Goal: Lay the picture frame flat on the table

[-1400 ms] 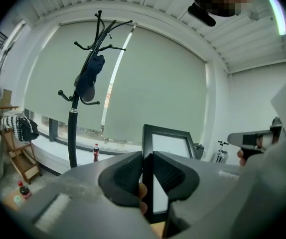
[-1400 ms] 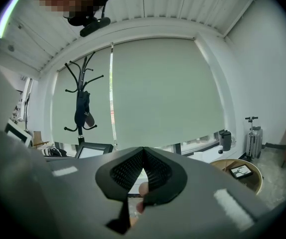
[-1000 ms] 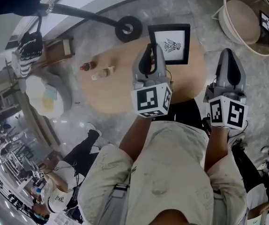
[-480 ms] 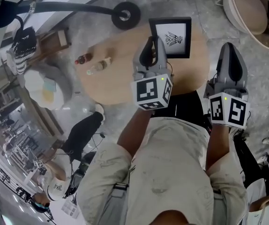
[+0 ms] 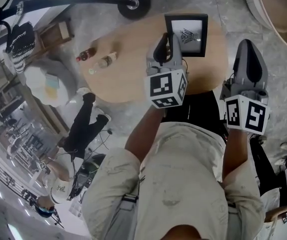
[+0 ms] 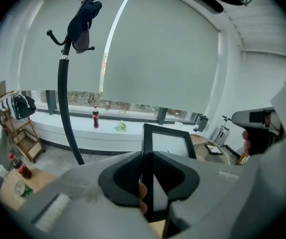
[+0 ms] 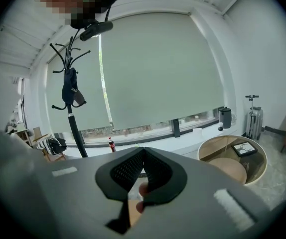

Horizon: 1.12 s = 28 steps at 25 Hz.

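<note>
Nearest is the person's beige shirt [image 5: 178,184], with both forearms reaching forward from it. The left gripper [image 5: 166,48], grey with black padded jaws, is clamped on the left side rail of the black-bordered rectangular picture frame [image 5: 186,34]; the left gripper view shows that thin black rail pinched between the two pads, with the frame rising above the jaws. The frame has a plain, narrow black border around a white mat, and at its middle is a small dark line drawing whose subject is too small to make out. It sits over the far right part of the round light-wood table [image 5: 128,79], its face tipped up toward the head camera; whether its lower edge touches the tabletop cannot be told. The right gripper [image 5: 247,48] hangs just off the table's right edge, apart from the frame, with its textured black pads pressed together and nothing between them. Farther left on the table lie a small dark cola bottle with a red cap [image 5: 86,54] and, just beside it, a clear plastic bottle [image 5: 103,61]. Beyond the table stands a black coat stand [image 6: 63,98] before a long window with grey blinds [image 6: 158,49]
</note>
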### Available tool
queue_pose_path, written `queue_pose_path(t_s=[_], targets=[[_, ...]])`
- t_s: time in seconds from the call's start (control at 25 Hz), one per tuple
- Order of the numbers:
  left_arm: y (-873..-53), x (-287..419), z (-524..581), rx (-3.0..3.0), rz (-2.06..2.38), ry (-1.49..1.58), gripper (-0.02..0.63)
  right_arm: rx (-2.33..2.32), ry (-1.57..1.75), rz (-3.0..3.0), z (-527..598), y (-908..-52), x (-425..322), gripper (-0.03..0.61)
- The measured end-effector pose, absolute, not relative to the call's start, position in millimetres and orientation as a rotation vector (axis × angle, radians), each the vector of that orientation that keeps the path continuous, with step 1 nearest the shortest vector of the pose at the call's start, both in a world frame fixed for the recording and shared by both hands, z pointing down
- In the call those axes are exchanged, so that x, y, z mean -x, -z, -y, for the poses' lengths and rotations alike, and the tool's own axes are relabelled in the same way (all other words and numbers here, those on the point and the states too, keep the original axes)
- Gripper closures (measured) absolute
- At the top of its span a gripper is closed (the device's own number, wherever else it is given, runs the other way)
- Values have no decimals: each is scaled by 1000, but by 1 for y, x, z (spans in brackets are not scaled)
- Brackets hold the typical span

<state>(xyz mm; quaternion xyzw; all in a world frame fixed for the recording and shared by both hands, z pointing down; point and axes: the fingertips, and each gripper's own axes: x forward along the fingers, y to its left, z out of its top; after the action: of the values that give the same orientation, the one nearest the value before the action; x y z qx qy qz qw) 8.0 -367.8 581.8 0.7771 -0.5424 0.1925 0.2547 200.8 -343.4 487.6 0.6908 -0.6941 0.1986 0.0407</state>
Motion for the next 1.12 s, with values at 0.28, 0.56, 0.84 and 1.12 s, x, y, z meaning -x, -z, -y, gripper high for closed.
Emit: queue_pose_path(t_s=[0.28,0.56,0.84,1.12], targets=[[-620,-3,366,-2038,1458,-592,535,-2087,-621,2117,350,-510,-206,575],[-671,10,363,-1926,1451,-671,535,-2059,-646,2104,355,-534,-206,575],[-721,8,356,-1857,1405,-734,535,-2023,-676,2082,356,-564,-208,575],[-763,8,347,-1824,1366,-799,535,-1999,-704,2083,356,-591,-203,575]])
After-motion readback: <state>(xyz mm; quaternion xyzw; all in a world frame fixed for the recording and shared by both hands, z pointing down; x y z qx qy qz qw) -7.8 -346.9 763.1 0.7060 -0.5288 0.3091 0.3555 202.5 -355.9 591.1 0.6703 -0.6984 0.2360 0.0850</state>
